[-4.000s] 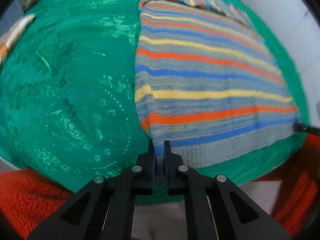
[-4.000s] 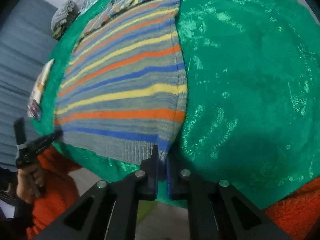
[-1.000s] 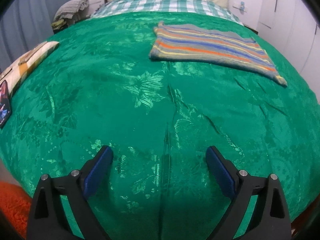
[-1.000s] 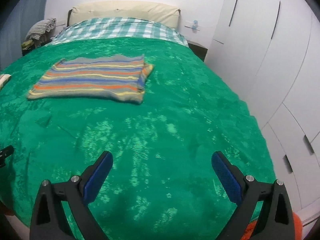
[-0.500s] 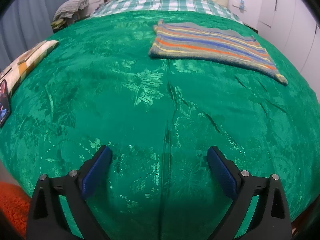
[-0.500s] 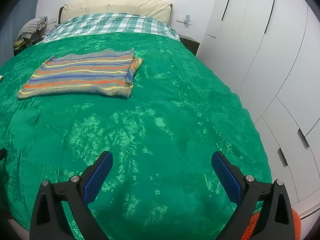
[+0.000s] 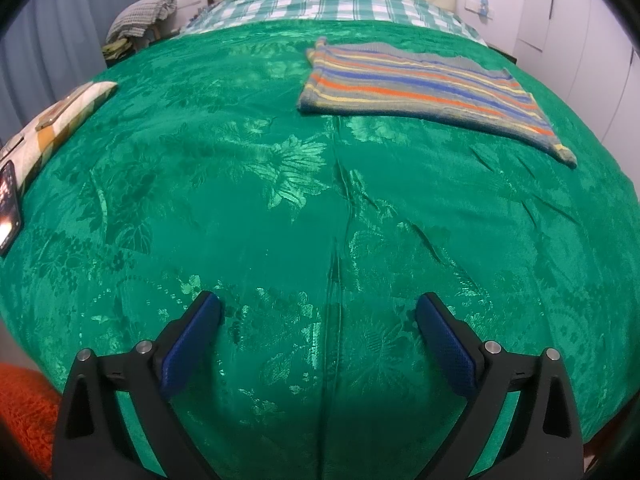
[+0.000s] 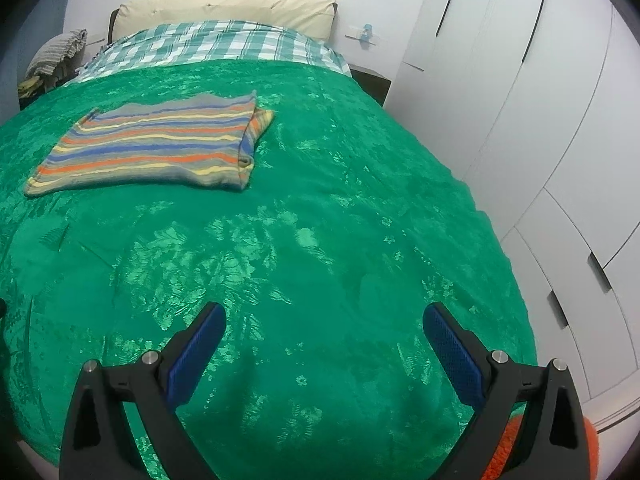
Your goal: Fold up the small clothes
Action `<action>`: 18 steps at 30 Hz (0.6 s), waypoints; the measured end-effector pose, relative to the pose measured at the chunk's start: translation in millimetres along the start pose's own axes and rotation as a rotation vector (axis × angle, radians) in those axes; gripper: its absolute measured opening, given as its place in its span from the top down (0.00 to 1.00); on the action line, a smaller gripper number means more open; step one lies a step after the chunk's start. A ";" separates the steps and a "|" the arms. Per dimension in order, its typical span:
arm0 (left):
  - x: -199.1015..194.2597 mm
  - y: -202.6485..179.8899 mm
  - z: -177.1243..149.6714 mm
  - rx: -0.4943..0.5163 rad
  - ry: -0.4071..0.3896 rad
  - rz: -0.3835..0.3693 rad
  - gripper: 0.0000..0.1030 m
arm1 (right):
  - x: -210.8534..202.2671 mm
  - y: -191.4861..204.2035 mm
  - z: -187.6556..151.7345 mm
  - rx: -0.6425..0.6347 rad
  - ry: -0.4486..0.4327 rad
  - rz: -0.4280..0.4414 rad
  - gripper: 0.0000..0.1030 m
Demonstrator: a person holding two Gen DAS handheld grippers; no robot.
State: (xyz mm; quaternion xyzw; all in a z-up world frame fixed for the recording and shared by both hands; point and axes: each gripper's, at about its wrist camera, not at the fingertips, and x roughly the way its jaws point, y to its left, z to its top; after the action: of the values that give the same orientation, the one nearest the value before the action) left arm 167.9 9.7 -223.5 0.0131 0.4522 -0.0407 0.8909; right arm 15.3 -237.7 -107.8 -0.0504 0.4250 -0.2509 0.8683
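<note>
Bed [image 7: 248, 208]: the landmark here; covered in a shiny green spread with a woven flower pattern, some creases running down the middle
Sweater [image 7: 420, 88]: striped grey, blue, orange and yellow; lies folded flat on the bed, toward the head end, well apart from both grippers; in the right view [image 8: 148, 144] a second striped layer sticks out at its edge nearest the wardrobe
Left gripper [image 7: 320, 312]: over the foot of the bed, fingers spread wide, blue pads facing each other, nothing between them but green cloth below
Right gripper [image 8: 324, 322]: also over the foot of the bed, fingers spread wide and empty
Contact: neither gripper touches the sweater; whether the tips rest on the spread, cannot tell
Checked sheet [image 8: 212, 46]: green and white, at the head of the bed beyond the sweater
Pillow [image 8: 224, 8]: cream, against the wall behind the sheet
Wardrobe [image 8: 540, 120]: white doors with dark handles, along the side of the bed nearest the right gripper
Phone [image 7: 9, 208]: dark, lit screen, at the bed's edge on the side away from the wardrobe
Patterned cushion [image 7: 56, 120]: just beside the phone on the same edge
Heap of cloth [image 7: 140, 16]: grey check, off the bed near its head corner
Orange sleeve [image 7: 24, 412]: fuzzy, at the foot of the bed beneath the left gripper
</note>
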 end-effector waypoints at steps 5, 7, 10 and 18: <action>-0.2 -0.1 0.3 -0.001 0.000 0.000 0.03 | 2.1 0.0 -0.5 -0.002 0.008 -0.009 0.05; -0.5 0.1 0.5 -0.001 0.005 0.001 0.03 | 3.2 0.5 -0.4 -0.004 0.012 -0.010 0.05; -7.1 -2.6 4.6 0.019 0.020 0.022 0.03 | 2.8 0.4 -1.0 0.001 0.012 -0.004 0.05; -52.4 -12.3 18.2 0.048 -0.056 0.061 0.03 | 2.1 4.4 -1.3 0.011 -0.007 0.025 0.05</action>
State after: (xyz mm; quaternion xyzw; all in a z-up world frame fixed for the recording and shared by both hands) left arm 150.7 -0.5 -170.2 0.0474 0.4254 -0.0246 0.9034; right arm 17.2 -234.8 -111.5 -0.0411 0.4213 -0.2421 0.8730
